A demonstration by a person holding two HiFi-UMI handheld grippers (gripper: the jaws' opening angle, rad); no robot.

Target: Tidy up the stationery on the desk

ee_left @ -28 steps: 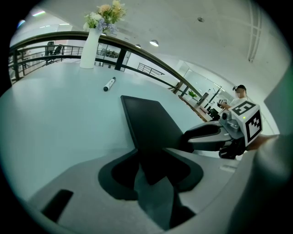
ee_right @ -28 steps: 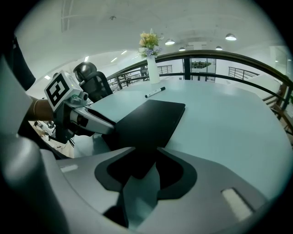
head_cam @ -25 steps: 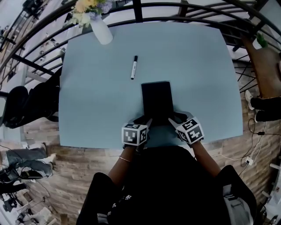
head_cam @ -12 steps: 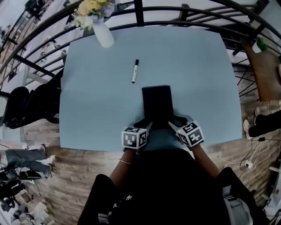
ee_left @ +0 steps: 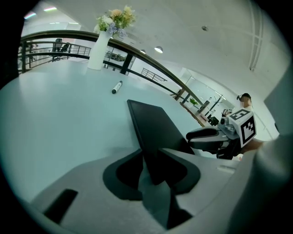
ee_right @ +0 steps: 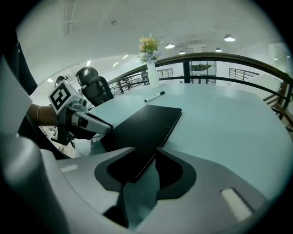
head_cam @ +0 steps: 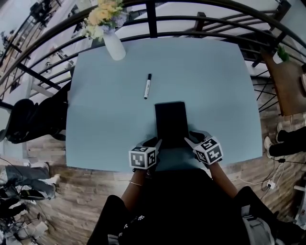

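The black notebook (head_cam: 170,119) lies flat on the light blue table (head_cam: 215,86). It is close to the edge nearest you, and its long side points away from you. You have hold of it at its two near corners. Your left tongs (ee_left: 151,148) are on the near left corner. Their jaws have just been closing, the corner sits between them, and both jaw tips press on it. Your right tongs (ee_right: 145,148) are on the near right corner in the same way, with the jaws close together and the notebook's edge squeezed between the tips. Both tongs point down at a slant toward the table. Each one has a cube with black and white squares on top, and the two cubes sit just beside the notebook's near end, one on each side. A little past the notebook's far left corner lies a pen (head_cam: 147,86). It is white with dark ends, and it does not touch the notebook. At the back left corner of the table, well apart from the pen, stands a white vase (head_cam: 114,45) with yellow and pale purple flowers (head_cam: 103,14) in it. A dark curved railing (head_cam: 191,21) runs behind the table. A black chair (head_cam: 28,119) stands to the left of the table on the wooden floor (head_cam: 71,191).
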